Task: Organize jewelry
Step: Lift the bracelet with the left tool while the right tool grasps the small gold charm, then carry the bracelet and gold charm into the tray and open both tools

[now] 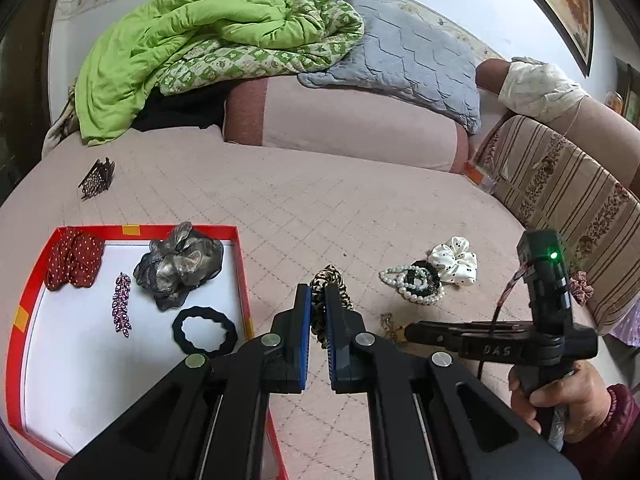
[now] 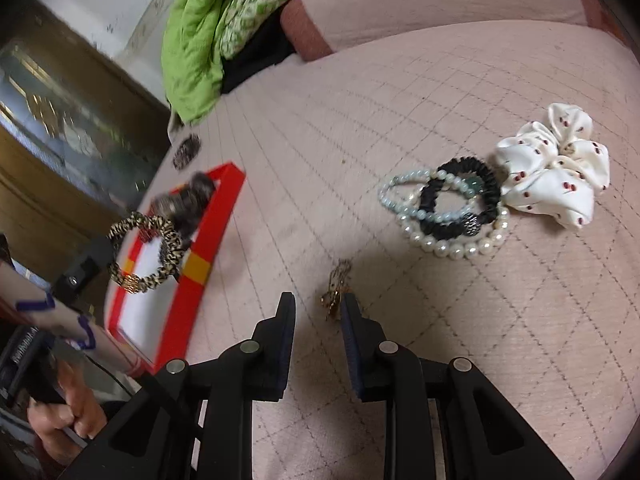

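Note:
My left gripper (image 1: 318, 292) is shut on a leopard-print hair tie (image 1: 330, 280), held up beside the right wall of a red box (image 1: 241, 268) with a white floor. In the right wrist view the same hair tie (image 2: 144, 252) hangs over the red box (image 2: 208, 236). My right gripper (image 2: 318, 310) points down at the bed, open with a narrow gap. A small gold ornament (image 2: 336, 292) lies at its right fingertip, and nothing is pinched. Pearl bracelets (image 2: 452, 246), a black hair tie (image 2: 460, 196) and a white cherry-print scrunchie (image 2: 556, 172) lie together further right.
The box holds a red dotted scrunchie (image 1: 74, 260), a purple rhinestone clip (image 1: 121, 305), a grey gauze scrunchie (image 1: 180, 266) and a black hair tie (image 1: 205, 329). A brown claw clip (image 1: 96, 179) lies beyond it. Green quilt (image 1: 180, 40) and pillows sit at the back.

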Demonstrator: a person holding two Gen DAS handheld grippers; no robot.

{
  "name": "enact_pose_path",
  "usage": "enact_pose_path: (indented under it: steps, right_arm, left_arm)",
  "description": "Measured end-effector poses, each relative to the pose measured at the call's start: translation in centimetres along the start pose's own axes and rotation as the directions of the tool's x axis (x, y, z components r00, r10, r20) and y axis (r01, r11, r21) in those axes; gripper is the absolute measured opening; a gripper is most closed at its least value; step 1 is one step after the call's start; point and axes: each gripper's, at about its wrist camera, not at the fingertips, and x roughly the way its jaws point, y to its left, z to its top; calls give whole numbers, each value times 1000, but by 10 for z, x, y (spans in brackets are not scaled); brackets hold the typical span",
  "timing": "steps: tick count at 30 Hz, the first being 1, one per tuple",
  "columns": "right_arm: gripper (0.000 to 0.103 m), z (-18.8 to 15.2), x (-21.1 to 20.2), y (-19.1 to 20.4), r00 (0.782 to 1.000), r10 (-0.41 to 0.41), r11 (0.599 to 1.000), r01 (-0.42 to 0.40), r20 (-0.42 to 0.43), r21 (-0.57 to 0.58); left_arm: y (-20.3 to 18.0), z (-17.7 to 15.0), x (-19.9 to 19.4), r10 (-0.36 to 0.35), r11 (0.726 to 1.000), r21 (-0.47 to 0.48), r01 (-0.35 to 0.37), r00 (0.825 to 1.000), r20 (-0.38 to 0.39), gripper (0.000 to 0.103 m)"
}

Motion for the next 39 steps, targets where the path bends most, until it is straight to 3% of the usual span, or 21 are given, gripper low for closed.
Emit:
enact_pose_path:
  steps: [5,11,17,22,28,32,34,39]
  right_arm:
    - [25,-5,20,7,997,-73,996,71,-34,-47]
    - [17,-9,25,28,984,-177,969,177,18,-170]
    - [17,-6,22,27,987,-160,977,160,16,-144]
    - [30,-3,20,24,987,-157,981,159,28,-115]
    - [30,5,36,29,986,-163,978,166,38,-123]
    - [17,1,39,42,972,-227,949,233,55,-214]
    - [11,0,35,43,973,-222,948,231,68,-217]
    - [11,2,4,48,959,-204,947,244,199,-206]
  left_arm:
    - [1,-2,-2,-9,1000,8,9,1000,14,7]
    - [-5,-7,0,-24,999,32,24,1000,11,7]
    - [-13,-9,2,-35,998,49,34,999,10,7]
    - [-12,-10,5,-35,998,48,35,999,6,7]
    - [-11,-10,8,-40,998,47,40,999,8,7]
    - [-10,-11,8,-43,998,46,42,999,15,7]
    - [-10,-10,8,-46,998,40,45,999,16,7]
    - [-10,-11,6,-40,998,49,38,999,26,7]
